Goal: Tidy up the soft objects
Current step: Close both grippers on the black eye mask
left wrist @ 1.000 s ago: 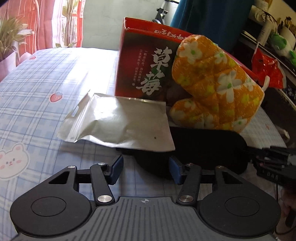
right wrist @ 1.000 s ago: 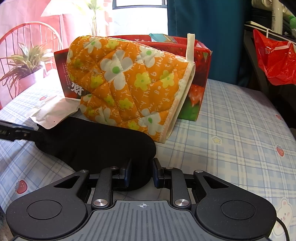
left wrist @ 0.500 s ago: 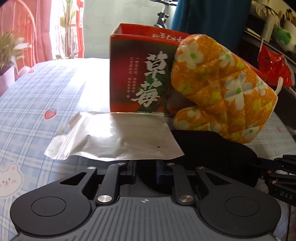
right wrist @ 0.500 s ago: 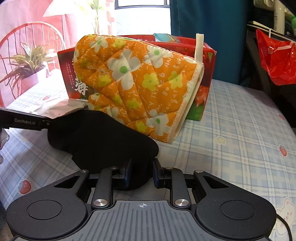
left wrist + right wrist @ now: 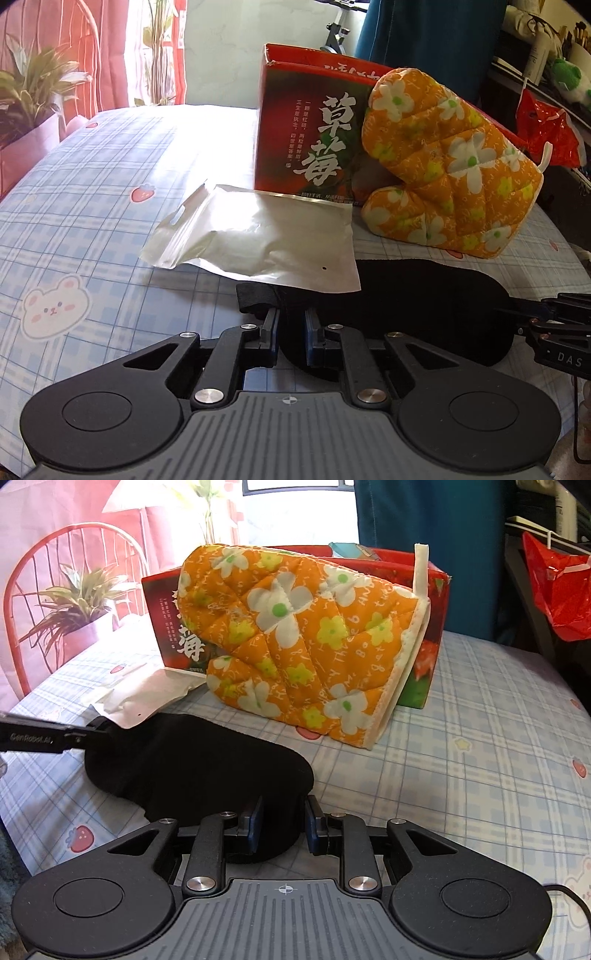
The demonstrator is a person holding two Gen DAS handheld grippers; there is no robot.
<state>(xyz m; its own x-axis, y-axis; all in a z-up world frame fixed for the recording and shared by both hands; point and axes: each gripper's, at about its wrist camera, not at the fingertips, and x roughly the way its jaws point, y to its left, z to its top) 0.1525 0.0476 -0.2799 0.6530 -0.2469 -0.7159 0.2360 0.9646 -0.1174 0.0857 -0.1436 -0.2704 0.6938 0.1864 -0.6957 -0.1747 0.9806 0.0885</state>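
Observation:
A black sleep mask [image 5: 424, 295] lies on the checked cloth; it also shows in the right wrist view [image 5: 192, 764]. My left gripper [image 5: 290, 332] is shut on one end of it, by its strap. My right gripper [image 5: 282, 825] is shut on the other end. An orange flowered oven mitt [image 5: 450, 162] leans against a red box [image 5: 306, 136]; in the right wrist view the mitt [image 5: 295, 635] hides most of the box [image 5: 424, 657]. A silver foil pouch [image 5: 258, 236] lies over the mask's far edge.
The checked bed cloth [image 5: 92, 206] stretches left and right [image 5: 498, 738]. A potted plant [image 5: 74, 616] and red chair stand at the left. A red plastic bag [image 5: 554, 587] hangs at the right. A blue curtain [image 5: 424, 517] hangs behind the box.
My left gripper closed from open onto the mask's end. The mask and pouch shifted slightly; the right gripper stayed shut on its end.

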